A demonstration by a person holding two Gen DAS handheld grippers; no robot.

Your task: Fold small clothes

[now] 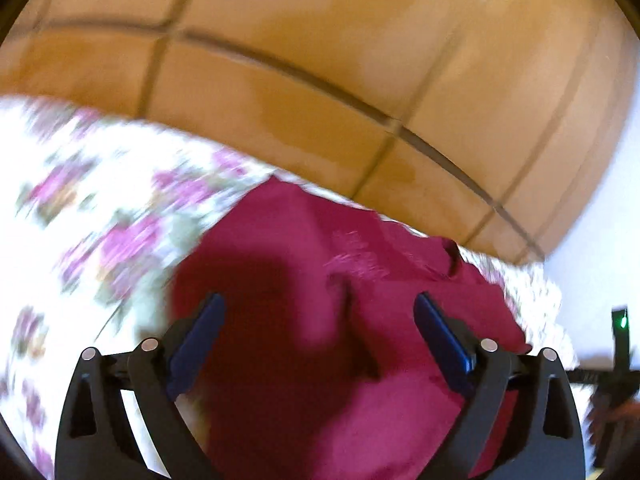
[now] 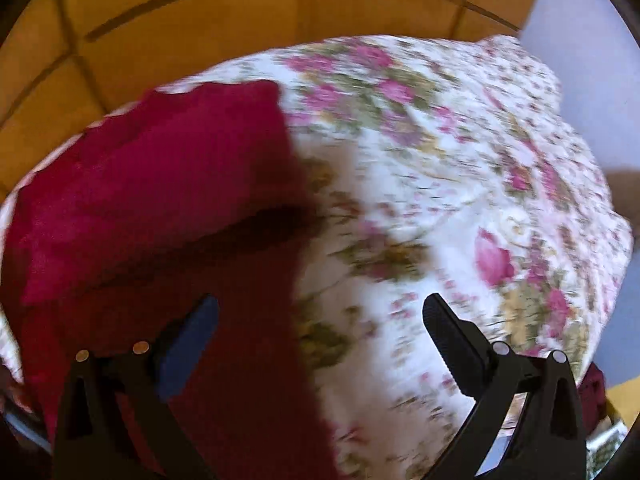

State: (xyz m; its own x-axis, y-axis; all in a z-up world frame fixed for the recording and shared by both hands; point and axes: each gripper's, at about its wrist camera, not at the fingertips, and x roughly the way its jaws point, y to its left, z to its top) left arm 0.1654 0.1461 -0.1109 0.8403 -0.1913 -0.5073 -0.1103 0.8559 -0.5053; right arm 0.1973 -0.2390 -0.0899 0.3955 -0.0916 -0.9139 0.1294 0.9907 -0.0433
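A small crimson garment (image 1: 320,280) lies rumpled on a white floral cloth (image 1: 100,220). In the left wrist view my left gripper (image 1: 320,312) is open and empty, its blue-padded fingers spread just above the garment. In the right wrist view the same garment (image 2: 152,208) lies at the left on the floral cloth (image 2: 460,168). My right gripper (image 2: 320,312) is open and empty over the garment's right edge, with the left finger above the crimson fabric and the right finger above the floral cloth. Both views are motion-blurred.
An orange tiled floor (image 1: 320,60) lies beyond the cloth's far edge, also in the right wrist view (image 2: 140,12). A pale wall (image 2: 592,72) stands at the right. A dark device with a green light (image 1: 622,336) shows at the far right of the left wrist view.
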